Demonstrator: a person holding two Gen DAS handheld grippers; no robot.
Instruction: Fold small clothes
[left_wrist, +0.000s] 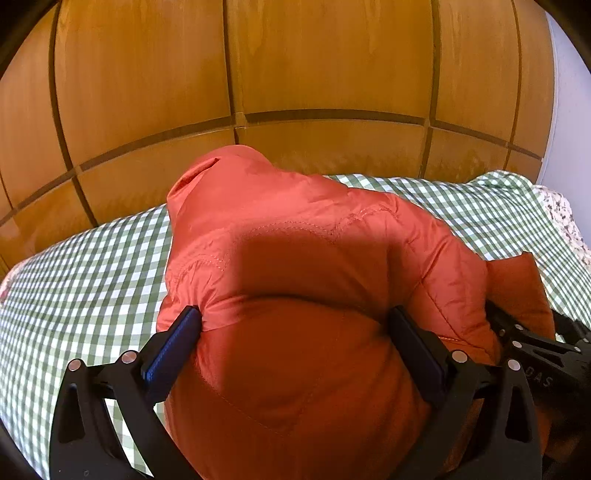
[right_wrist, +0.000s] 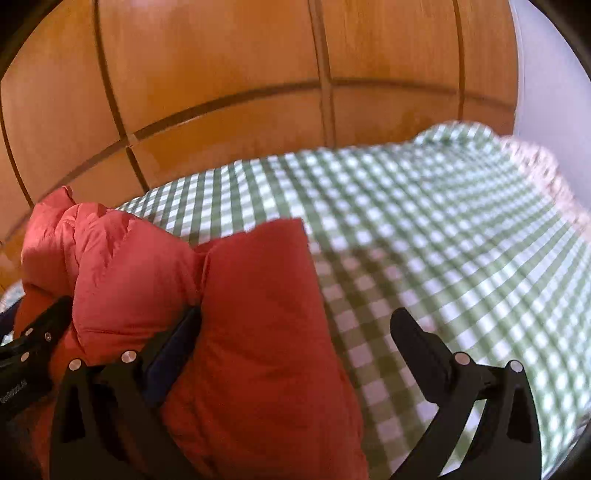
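Currently: puffy orange quilted jacket (left_wrist: 295, 258), bundled on green-checked bedspread (left_wrist: 74, 288); left gripper (left_wrist: 295, 325) and right gripper (right_wrist: 295, 325) both spread wide around it, seemingly unclamped. Folding partly done; tidying remains.

Jacket (left_wrist: 295, 266), orange, padded: one, bunched on the bed.
Bedcover (left_wrist: 92, 280), green-and-white check: one.
Patterned cloth (left_wrist: 565, 218) at the bedcover's far right edge: one strip; kind unclear.
Wardrobe (left_wrist: 314, 66), wooden, panelled: one.
Left gripper (left_wrist: 295, 332): one, two fingers, one blue pad (left_wrist: 173, 350) showing.
Right gripper (right_wrist: 295, 332): one, two fingers.
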